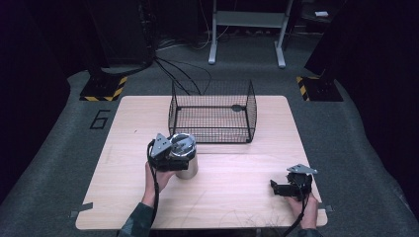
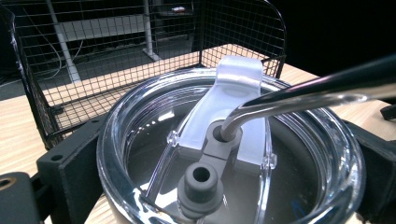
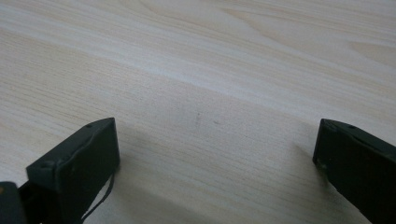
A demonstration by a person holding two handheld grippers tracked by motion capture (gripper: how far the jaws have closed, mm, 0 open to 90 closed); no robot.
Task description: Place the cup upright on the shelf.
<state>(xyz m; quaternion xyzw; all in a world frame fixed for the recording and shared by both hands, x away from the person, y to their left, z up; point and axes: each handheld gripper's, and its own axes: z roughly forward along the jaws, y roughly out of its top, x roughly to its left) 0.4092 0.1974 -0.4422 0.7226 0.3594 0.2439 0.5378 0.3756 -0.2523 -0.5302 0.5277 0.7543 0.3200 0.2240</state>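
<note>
From the high view, your left gripper (image 1: 174, 157) is clamped round the shiny steel tumbler with a clear plastic lid (image 1: 185, 155), which stands on the pale wooden table (image 1: 237, 173) just in front of the black wire-mesh basket (image 1: 212, 112) — lift it straight up so it clears the near wall before you carry it over. In the left gripper view the jaws sit on either side of the tumbler just below the lid (image 2: 233, 154), and a bent metal straw (image 2: 299, 95) sticks out sideways; keep the tumbler upright so the straw stays clear of the mesh. In the right gripper view, your right gripper (image 3: 215, 158) hovers wide open over bare wood, holding nothing — keep it clear.
</note>
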